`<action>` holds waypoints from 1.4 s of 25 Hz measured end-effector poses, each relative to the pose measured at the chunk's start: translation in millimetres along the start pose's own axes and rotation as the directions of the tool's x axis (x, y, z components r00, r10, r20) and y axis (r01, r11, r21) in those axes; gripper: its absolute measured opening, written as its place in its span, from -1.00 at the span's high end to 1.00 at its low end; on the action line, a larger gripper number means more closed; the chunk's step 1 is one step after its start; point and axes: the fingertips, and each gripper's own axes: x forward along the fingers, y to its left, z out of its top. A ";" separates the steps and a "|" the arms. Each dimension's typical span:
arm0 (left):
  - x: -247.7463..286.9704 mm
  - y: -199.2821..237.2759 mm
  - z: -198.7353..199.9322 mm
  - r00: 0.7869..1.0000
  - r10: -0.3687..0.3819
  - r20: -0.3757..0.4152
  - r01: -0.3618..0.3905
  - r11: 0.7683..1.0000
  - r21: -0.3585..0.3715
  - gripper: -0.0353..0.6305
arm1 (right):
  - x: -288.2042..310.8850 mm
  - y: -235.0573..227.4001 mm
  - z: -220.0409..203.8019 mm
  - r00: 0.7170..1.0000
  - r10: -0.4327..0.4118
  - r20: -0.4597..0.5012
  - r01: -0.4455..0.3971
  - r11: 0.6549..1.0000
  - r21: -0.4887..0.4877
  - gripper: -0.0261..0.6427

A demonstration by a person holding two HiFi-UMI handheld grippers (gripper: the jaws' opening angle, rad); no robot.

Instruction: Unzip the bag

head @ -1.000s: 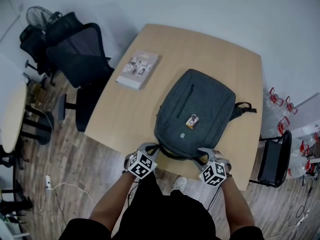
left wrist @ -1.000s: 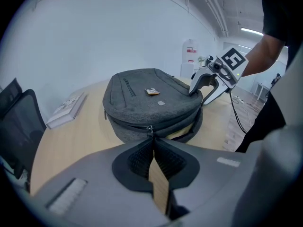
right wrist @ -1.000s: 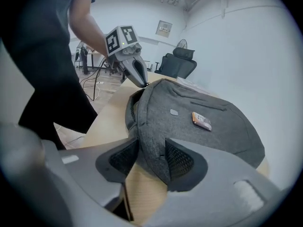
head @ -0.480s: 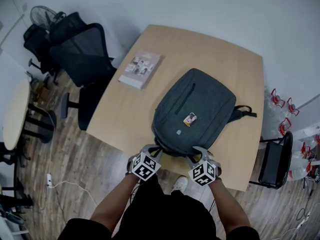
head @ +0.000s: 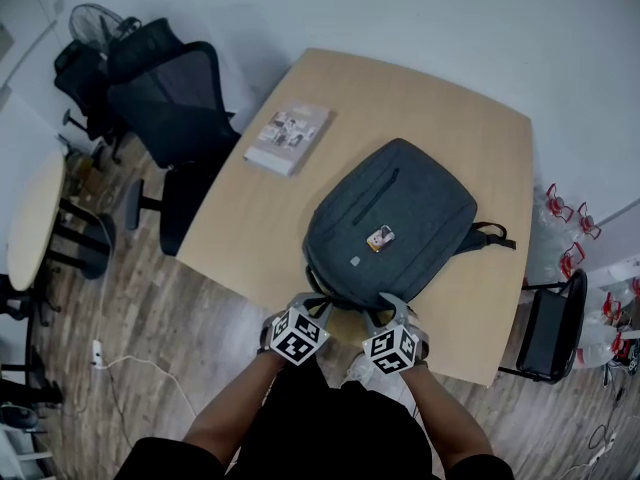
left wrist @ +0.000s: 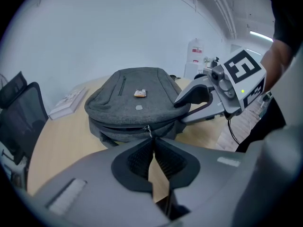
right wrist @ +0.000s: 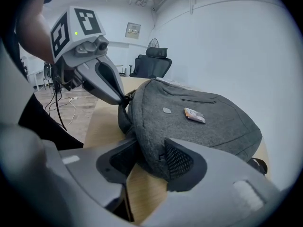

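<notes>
A dark grey fabric backpack (head: 395, 218) lies flat on a pale wooden table (head: 450, 108), its near end at the table edge in front of the person. The left gripper (head: 312, 301) sits at that near end; in the left gripper view its jaws are pinched together at the tips on the small metal zipper pull (left wrist: 149, 130) of the backpack's side zip. Just beside it, the right gripper (head: 385, 306) has its jaws held partly apart and clamped on the near edge of the backpack, with grey fabric filling the gap. A small orange tag (head: 379, 238) lies on the backpack's top. A thin booklet with a photo cover (head: 288, 138) rests near the table's far left, with a black mesh office chair (head: 170, 98) beyond it
</notes>
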 end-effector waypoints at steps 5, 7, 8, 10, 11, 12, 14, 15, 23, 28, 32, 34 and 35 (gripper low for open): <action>-0.6 -9.7 1.2 1.000 -0.024 0.001 0.024 1.000 0.006 0.79 | 5.4 8.6 10.8 1.000 -0.016 0.009 0.015 0.999 0.031 0.41; -0.1 -13.1 1.1 1.000 -0.031 0.005 0.031 1.000 -0.004 0.79 | 7.5 12.4 14.7 1.000 -0.019 0.016 0.018 0.999 0.041 0.41; -0.5 -14.0 0.5 0.999 -0.032 0.008 0.032 0.999 -0.009 0.79 | 8.5 14.6 16.6 1.000 -0.017 0.020 0.016 0.999 0.044 0.41; -0.6 -14.7 -0.7 0.999 -0.033 0.009 0.033 0.999 -0.015 0.79 | 10.2 18.8 20.5 0.999 -0.001 0.038 -0.001 0.999 0.042 0.40; 0.1 -14.2 -1.5 0.999 -0.032 0.010 0.032 0.999 -0.019 0.79 | 9.9 20.6 22.3 0.998 0.019 0.052 -0.021 0.999 0.035 0.40; 0.8 -13.3 -2.7 0.999 -0.030 0.011 0.030 0.999 -0.023 0.81 | 7.9 22.9 24.0 0.996 0.054 0.070 -0.056 0.998 0.021 0.38; 0.9 -12.0 -5.8 0.999 -0.027 0.016 0.028 0.999 -0.022 0.82 | -2.7 28.5 27.5 0.981 0.160 0.112 -0.155 0.987 -0.049 0.25; 0.7 -12.0 -7.1 0.999 -0.028 0.017 0.028 1.000 -0.014 0.82 | -10.5 29.0 28.9 0.969 0.208 0.131 -0.194 0.975 -0.111 0.24; 2.6 -11.7 -8.4 0.999 -0.045 0.031 0.045 0.999 -0.005 0.82 | -27.8 -40.2 -27.7 0.970 0.215 -0.115 -0.239 0.750 -0.617 -0.22; 2.2 -13.3 -9.1 0.998 -0.048 0.030 0.048 0.999 -0.010 0.82 | -14.0 -58.0 -46.2 0.954 0.195 -0.227 -0.299 0.639 -0.709 0.06; 2.7 -14.0 -8.3 0.999 -0.038 0.030 0.039 0.999 -0.005 0.82 | -8.8 -61.2 -42.4 0.957 0.196 -0.214 -0.288 0.733 -0.616 0.45; 2.3 -16.7 -9.1 0.999 -0.037 0.025 0.037 0.999 0.010 0.82 | -8.2 -61.3 -39.1 0.963 0.193 -0.188 -0.264 0.813 -0.519 0.50; 2.6 -18.9 -8.9 0.999 -0.040 0.022 0.040 0.999 0.022 0.81 | -7.6 -61.2 -37.3 0.966 0.191 -0.175 -0.252 0.846 -0.470 0.52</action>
